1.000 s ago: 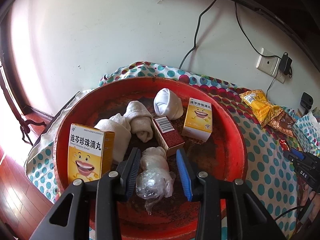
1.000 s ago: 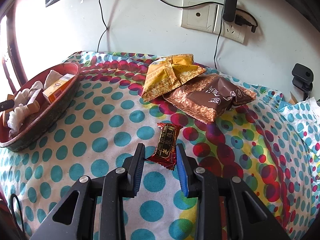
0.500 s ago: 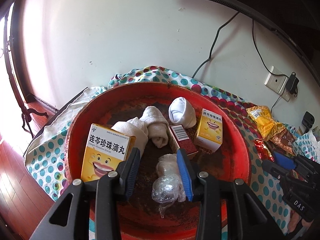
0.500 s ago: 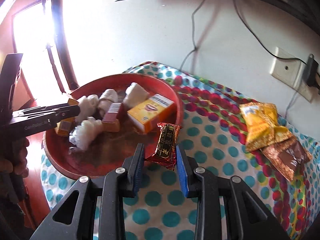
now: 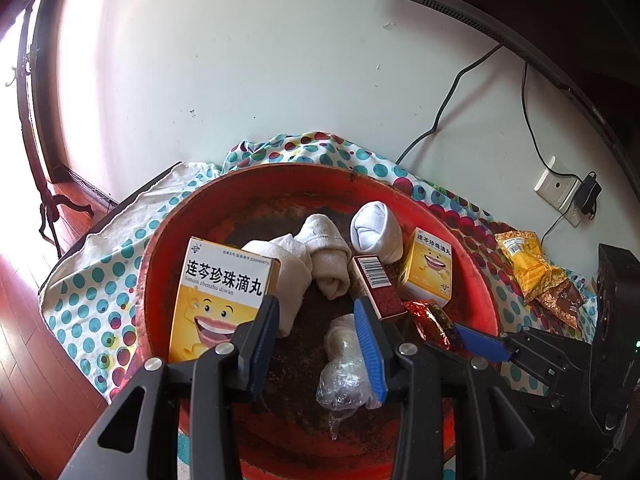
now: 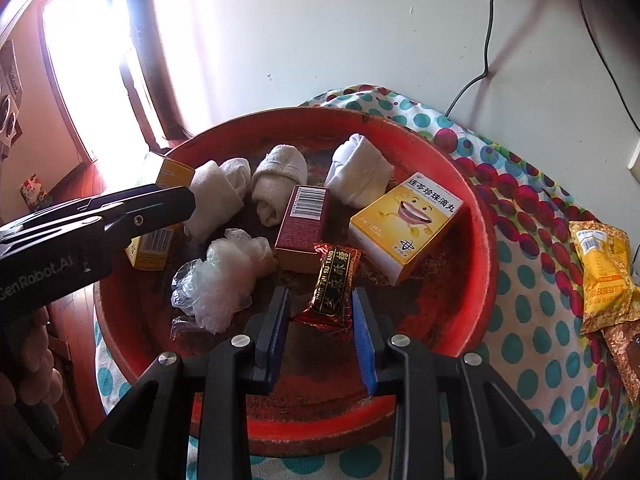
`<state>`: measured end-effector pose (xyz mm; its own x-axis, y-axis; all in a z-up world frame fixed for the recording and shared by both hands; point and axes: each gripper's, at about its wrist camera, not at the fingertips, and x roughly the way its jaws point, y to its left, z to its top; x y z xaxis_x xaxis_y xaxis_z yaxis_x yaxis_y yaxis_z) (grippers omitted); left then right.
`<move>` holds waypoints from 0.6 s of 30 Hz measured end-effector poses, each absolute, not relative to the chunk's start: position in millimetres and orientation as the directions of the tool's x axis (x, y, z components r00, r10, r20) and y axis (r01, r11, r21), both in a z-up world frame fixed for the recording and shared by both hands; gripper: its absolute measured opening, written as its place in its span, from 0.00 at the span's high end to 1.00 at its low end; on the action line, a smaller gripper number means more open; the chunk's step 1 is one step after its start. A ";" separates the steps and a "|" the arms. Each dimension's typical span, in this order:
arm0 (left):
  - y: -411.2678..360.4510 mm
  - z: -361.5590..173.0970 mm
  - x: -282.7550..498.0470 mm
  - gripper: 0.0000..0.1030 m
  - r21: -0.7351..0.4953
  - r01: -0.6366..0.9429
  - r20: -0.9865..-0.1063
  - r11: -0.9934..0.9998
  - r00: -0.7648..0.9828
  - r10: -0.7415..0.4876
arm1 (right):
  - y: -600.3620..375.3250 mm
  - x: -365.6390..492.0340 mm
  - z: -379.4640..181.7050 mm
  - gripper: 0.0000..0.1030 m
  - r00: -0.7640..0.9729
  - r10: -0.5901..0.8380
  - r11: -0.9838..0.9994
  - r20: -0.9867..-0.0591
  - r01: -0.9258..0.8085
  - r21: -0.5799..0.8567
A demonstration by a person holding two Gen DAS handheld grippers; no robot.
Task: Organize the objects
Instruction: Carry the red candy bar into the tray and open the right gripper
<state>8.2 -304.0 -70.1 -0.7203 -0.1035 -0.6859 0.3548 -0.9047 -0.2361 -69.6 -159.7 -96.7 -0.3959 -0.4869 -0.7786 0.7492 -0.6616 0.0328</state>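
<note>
Two claws: both hang over the red basin (image 6: 486,216), which sits on the dotted cloth (image 6: 532,304).
Right claw (image 6: 320,322): clenched on the red candy packet (image 6: 334,284), pinching its near end between both pads.
Packet's place: inside the basin's rim, above the bare floor at the near right, just in front of the dark red box (image 6: 304,226) and beside the yellow box (image 6: 406,222). Whether its far end touches the floor I cannot tell.
Packet's long axis: runs straight out from the claw, away from the hand, toward the dark red box.
Deciding relation: the free floor lies directly under and just short of the packet, so I judge the drop needs only a loosening of the pads, perhaps a slight lowering first.
Left claw (image 5: 320,342): released, jaws standing apart with nothing pressed; the plastic-wrapped bundle (image 5: 344,372) lies below, against the right pad's side, not gripped.
Nearer hand: the right one, since it already carries the packet; the left sits at the basin's other side, beside a second yellow box (image 5: 218,300).
Left outside: a yellow snack bag (image 6: 604,276) and a brown one (image 6: 624,354) on the cloth, well apart from the basin.
Risk: the packet may tip onto the boxes.
</note>
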 end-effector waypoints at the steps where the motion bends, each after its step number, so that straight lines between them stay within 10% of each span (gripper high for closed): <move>1: -303.5 -70.2 7.8 0.61 -0.234 0.354 -0.686 -0.905 -0.720 -0.104 | -161.3 -70.7 -97.1 0.71 -0.393 -0.486 -0.660 -0.781 0.750 0.034; 13: -304.6 -73.8 5.5 0.61 -0.243 0.360 -0.698 -0.901 -0.710 -0.095 | -169.8 -75.4 -102.7 0.70 -0.386 -0.458 -0.661 -0.801 0.751 0.017; 18: -303.1 -74.4 4.6 0.61 -0.237 0.357 -0.700 -0.903 -0.707 -0.096 | -157.7 -73.5 -90.1 0.43 -0.436 -0.483 -0.686 -0.760 0.727 0.019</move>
